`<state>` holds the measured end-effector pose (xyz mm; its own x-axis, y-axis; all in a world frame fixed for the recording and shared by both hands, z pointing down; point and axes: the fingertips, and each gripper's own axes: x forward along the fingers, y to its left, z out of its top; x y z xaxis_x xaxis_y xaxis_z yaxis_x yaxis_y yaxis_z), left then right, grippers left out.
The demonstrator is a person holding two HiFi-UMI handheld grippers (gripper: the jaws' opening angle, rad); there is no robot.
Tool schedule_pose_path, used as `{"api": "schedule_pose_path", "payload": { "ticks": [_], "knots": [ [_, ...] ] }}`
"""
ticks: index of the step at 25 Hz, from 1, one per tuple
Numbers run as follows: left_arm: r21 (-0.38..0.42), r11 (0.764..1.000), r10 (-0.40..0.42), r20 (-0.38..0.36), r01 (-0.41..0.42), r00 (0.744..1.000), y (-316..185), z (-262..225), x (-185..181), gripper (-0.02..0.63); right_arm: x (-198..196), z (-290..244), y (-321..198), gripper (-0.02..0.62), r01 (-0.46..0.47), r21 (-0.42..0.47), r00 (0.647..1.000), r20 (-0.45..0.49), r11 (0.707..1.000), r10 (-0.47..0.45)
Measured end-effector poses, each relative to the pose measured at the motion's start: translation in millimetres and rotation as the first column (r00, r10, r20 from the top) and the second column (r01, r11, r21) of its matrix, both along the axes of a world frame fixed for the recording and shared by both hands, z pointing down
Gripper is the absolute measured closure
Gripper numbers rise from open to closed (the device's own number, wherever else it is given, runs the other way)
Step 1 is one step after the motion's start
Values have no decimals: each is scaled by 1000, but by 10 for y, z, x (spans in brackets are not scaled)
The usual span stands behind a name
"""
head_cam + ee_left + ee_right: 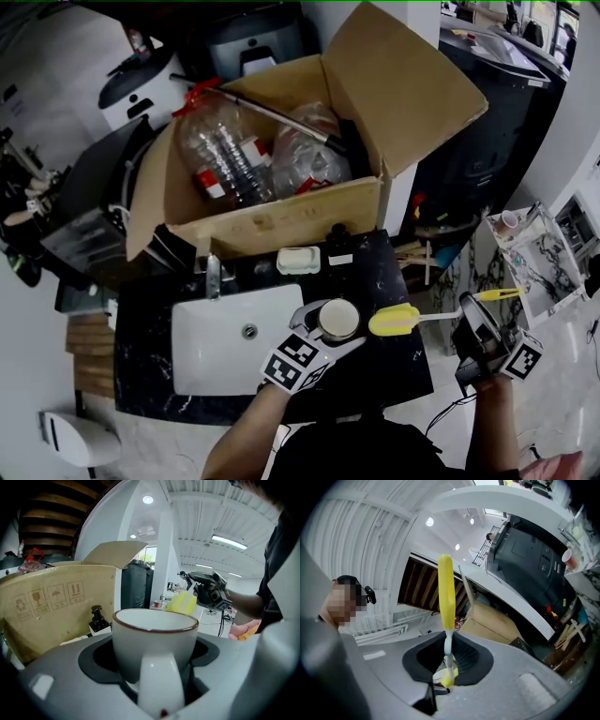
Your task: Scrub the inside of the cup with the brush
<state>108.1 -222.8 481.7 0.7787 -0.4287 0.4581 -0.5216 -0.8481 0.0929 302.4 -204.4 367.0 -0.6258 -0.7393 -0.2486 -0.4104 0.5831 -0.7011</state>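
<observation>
cup (338, 319): upright, open side up, clamped in the left gripper – sitting over the black counter (389, 370) just right of the white sink (202, 361); no telling if the bottom is resting on the counter

left gripper (322, 335): jaws closed in on the cup from both sides, handle of the cup facing back toward the gripper's own camera

brush (398, 320): yellow head, pale thin handle running off to the right into the right gripper

right gripper (472, 323): jaws pinched tight on the brush handle near its yellow end, head sticking out well past the tips

cup vs brush: brush head just beside the cup's right rim, outside it, not in the cup – from the left gripper view, yellow head peeking up right behind the far rim

inside of cup: plain white, brownish line round the rim

behind the sink: faucet (214, 277), white soap dish (298, 260), dark pump bottle (337, 246)

further back: big open cardboard box (281, 220) stuffed with crushed clear plastic bottles (220, 155)
</observation>
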Motion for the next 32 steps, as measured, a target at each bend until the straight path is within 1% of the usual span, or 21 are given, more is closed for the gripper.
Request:
{"api": "schedule_pose_path", "payload": {
  "ticks": [3, 5, 8, 15, 18, 25, 32],
  "knots": [
    [-32, 999, -13, -8, 13, 1000, -30, 106, 1, 178, 0, 120, 17, 557, -11, -29, 1000, 3, 1000, 11],
    [-50, 998, -29, -11, 29, 1000, -64, 169, -4, 178, 53, 221, 15, 557, -30, -49, 999, -14, 998, 29],
    [-65, 997, -46, 5, 47, 999, -116, 266, 9, 178, 108, 304, 10, 557, -49, -67, 998, -30, 997, 47],
    [-100, 995, -25, 41, 29, 999, -255, 577, 177, 178, 220, 462, 6, 557, -105, -99, 991, -90, 990, 96],
    [-103, 995, -12, 57, 18, 998, -366, 695, 265, 178, 279, 562, 33, 557, -128, -118, 987, -117, 985, 114],
    [-105, 994, -7, 92, 17, 996, -620, 1008, 393, 178, 357, 746, 106, 557, -160, -168, 980, -141, 973, 137],
    [-64, 997, -35, 54, 38, 998, -856, 1061, 447, 178, 327, 806, 210, 556, -182, -183, 977, -144, 966, 157]
  ]
}}
